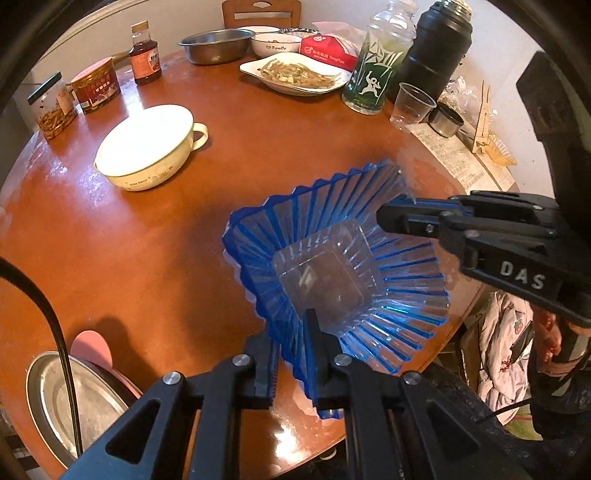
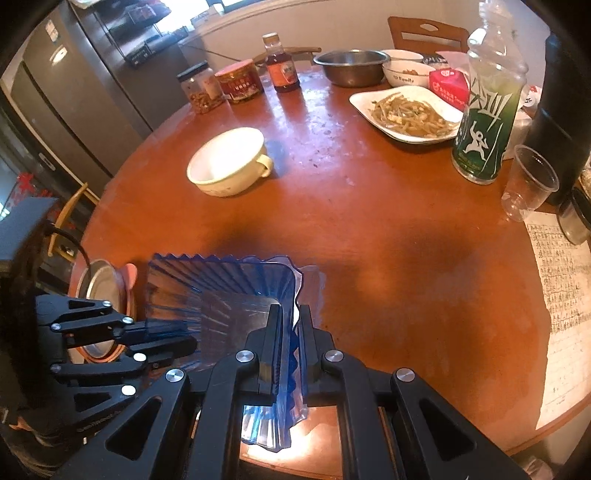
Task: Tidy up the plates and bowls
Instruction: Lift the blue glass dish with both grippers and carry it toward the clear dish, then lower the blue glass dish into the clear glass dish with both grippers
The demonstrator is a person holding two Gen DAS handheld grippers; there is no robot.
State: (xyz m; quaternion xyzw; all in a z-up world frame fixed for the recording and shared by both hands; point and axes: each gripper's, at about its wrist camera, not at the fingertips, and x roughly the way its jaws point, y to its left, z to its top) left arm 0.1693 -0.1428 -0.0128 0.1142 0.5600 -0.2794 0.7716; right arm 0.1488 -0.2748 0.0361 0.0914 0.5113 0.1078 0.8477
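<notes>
Both tools, the left tool [image 1: 291,354] and the right tool [image 2: 290,345], are clamped tight on opposite rims of a blue ribbed plastic bowl [image 1: 343,266], held tilted near the table [image 1: 155,236] edge; uneven pull could crack or drop it.

A round wooden table [image 2: 369,229] with a glossy reddish-brown top fills the room's centre, daylight glaring off its surface. A wooden chair [image 2: 428,35] with a slotted backrest stands at the far side against a pale wall [image 2: 332,26]. To the left, a tall grey refrigerator [image 2: 70,92] rises beside a bright window [image 2: 192,11], with a second wooden chair [image 2: 68,214] near the table's left edge.
</notes>
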